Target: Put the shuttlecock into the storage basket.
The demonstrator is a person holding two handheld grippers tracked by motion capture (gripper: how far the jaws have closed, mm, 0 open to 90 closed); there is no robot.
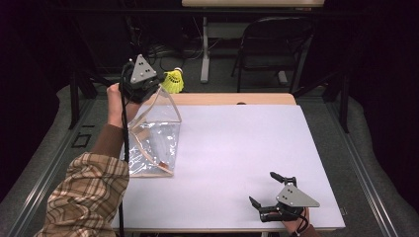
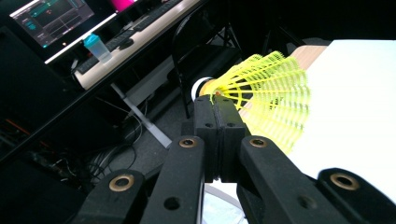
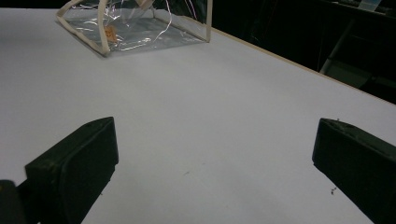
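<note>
- High view: left gripper (image 1: 157, 81) was raised past the far-left corner of the white table (image 1: 237, 163), just above the clear pouch (image 1: 153, 138).
- Left gripper state: jaws pinched tight on the yellow shuttlecock (image 1: 174, 81), gripping it near the neck where the mesh skirt met the white cork (seen close in the left gripper view (image 2: 268, 100)).
- Shuttlecock axis: roughly level, with the skirt fanning toward the table side and the cork toward the dark floor beyond the pouch; exact tilt could not be told.
- Clear pouch: stood on the table directly below and slightly nearer than the shuttlecock, cream-trimmed, its upper edge lifted toward the left gripper; whether the mouth gaped could not be told.
- Key relation: pouch lay downward from the held shuttlecock, so lowering looked the likely next move; the left hand was far nearer.
- Right gripper (image 1: 269, 190): rested well apart from the pouch, at the near-right table edge, jaws spread wide and holding nothing, pouch (image 3: 135, 28) far ahead.
</note>
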